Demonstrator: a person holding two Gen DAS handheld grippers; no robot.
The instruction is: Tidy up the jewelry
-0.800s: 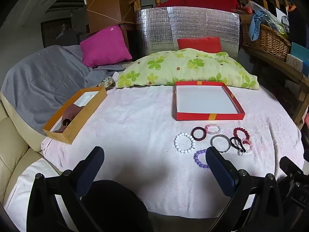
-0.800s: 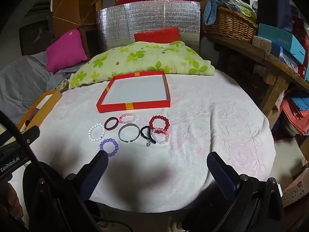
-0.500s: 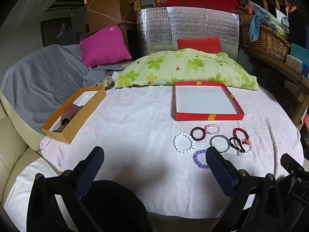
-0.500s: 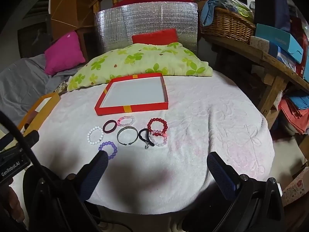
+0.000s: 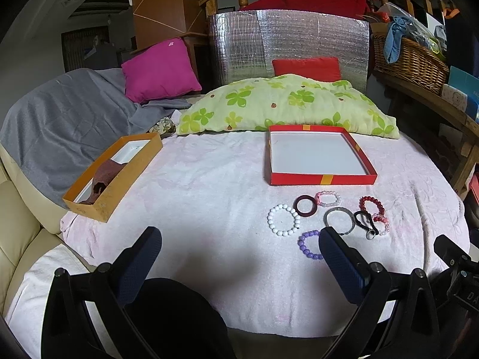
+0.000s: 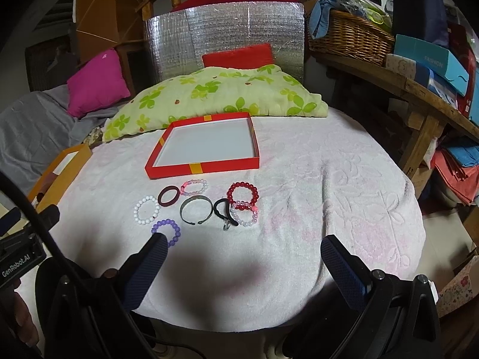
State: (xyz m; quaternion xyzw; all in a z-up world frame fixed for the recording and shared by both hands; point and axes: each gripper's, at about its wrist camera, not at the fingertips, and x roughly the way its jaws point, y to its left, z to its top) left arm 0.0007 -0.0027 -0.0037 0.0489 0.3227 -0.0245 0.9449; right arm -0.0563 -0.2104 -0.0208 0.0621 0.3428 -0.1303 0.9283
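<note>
Loosely clustered round beaded bracelets (image 5: 283, 220) lie on fuzzy cloth (image 5: 209, 197) before a shallow square red tray (image 5: 321, 178)

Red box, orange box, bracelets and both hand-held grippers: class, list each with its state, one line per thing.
Red box: open, nothing inside.
Orange box: open, brown item inside.
Bracelets: loose on the cloth, outside both boxes.
Left hand-held gripper: open, holding nothing.
Right hand-held gripper: open, holding nothing.

My left tongs' finger (image 5: 338, 257) covers the purple bracelet's (image 5: 308, 243) four o'clock side; orange box (image 6: 57, 176) contents unclear.
</note>
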